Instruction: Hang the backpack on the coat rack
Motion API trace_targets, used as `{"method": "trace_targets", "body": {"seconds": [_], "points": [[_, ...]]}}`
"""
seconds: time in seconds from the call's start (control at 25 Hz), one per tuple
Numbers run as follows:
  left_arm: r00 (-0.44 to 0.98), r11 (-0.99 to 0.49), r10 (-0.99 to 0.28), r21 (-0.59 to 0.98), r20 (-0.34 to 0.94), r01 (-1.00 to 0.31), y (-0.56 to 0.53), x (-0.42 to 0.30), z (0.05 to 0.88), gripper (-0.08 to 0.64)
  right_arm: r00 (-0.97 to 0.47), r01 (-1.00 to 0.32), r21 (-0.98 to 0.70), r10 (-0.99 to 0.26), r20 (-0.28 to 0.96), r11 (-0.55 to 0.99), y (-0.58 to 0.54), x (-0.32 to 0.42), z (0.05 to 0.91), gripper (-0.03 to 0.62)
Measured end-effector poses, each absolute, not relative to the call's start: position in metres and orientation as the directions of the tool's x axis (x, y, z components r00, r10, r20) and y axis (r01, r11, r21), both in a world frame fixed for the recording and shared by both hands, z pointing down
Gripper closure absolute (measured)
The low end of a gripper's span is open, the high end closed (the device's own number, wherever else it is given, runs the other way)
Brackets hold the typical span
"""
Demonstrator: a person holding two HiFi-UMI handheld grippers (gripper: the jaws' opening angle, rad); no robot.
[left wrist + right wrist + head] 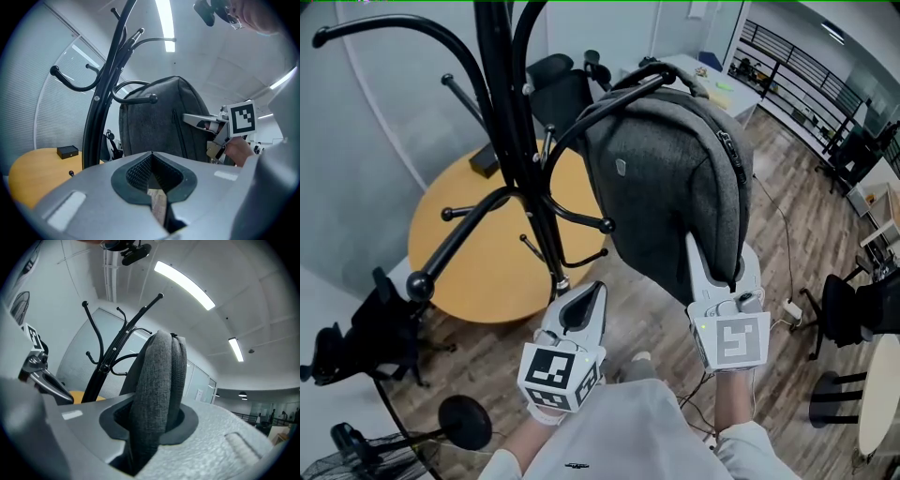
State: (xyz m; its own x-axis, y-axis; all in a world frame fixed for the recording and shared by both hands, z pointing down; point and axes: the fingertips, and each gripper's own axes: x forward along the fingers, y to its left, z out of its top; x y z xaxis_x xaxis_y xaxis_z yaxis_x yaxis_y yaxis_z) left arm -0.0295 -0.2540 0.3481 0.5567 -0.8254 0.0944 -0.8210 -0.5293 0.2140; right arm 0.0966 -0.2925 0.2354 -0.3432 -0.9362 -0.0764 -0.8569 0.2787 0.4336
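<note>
A grey backpack [675, 169] is held up against the black coat rack [511, 122]. One curved rack arm [600, 108] rises to the bag's top handle [661, 73]; I cannot tell whether the handle rests on it. My right gripper [719, 272] is shut on the backpack's padded lower edge [159, 366], which fills the gap between its jaws [154, 404]. My left gripper [581, 302] hovers below the rack's hooks, shut and empty [150, 157]. In the left gripper view the backpack [159, 126] hangs behind the rack pole [101, 93], with the right gripper [206, 123] at its side.
A round yellow table [478, 253] with a small black box [484, 164] stands behind the rack. A black office chair [558, 89] is beyond it, more black chairs sit at left [375, 328] and right [853, 309], and a fan [464, 422] at bottom left.
</note>
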Motion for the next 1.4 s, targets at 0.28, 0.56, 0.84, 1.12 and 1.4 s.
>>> {"method": "trace_targets", "body": {"seconds": [0.28, 0.56, 0.84, 1.12, 1.4], "points": [[0.564, -0.535, -0.82, 0.222, 0.097, -0.815, -0.255, -0.027, 0.351, 0.543, -0.378, -0.807, 0.527, -0.919, -0.114, 0.266, -0.288, 0.088, 0.229, 0.492], [0.574, -0.542, -0.813, 0.232, 0.1, -0.808, -0.253, -0.022, 0.352, 0.543, -0.379, -0.747, 0.616, -0.921, -0.085, 0.251, -0.284, 0.085, 0.225, 0.494], [0.57, -0.538, -0.816, 0.237, 0.092, -0.809, -0.252, -0.023, 0.351, 0.543, -0.348, -0.688, 0.69, -0.937, -0.042, 0.225, -0.282, 0.087, 0.224, 0.492], [0.576, -0.542, -0.813, 0.247, 0.091, -0.803, -0.251, -0.019, 0.352, 0.543, -0.345, -0.658, 0.714, -0.939, -0.004, 0.239, -0.279, 0.083, 0.228, 0.492], [0.574, -0.538, -0.813, 0.249, 0.1, -0.806, -0.249, -0.022, 0.357, 0.543, -0.418, -0.701, 0.621, -0.908, 0.04, 0.351, -0.28, 0.067, 0.259, 0.486]]}}
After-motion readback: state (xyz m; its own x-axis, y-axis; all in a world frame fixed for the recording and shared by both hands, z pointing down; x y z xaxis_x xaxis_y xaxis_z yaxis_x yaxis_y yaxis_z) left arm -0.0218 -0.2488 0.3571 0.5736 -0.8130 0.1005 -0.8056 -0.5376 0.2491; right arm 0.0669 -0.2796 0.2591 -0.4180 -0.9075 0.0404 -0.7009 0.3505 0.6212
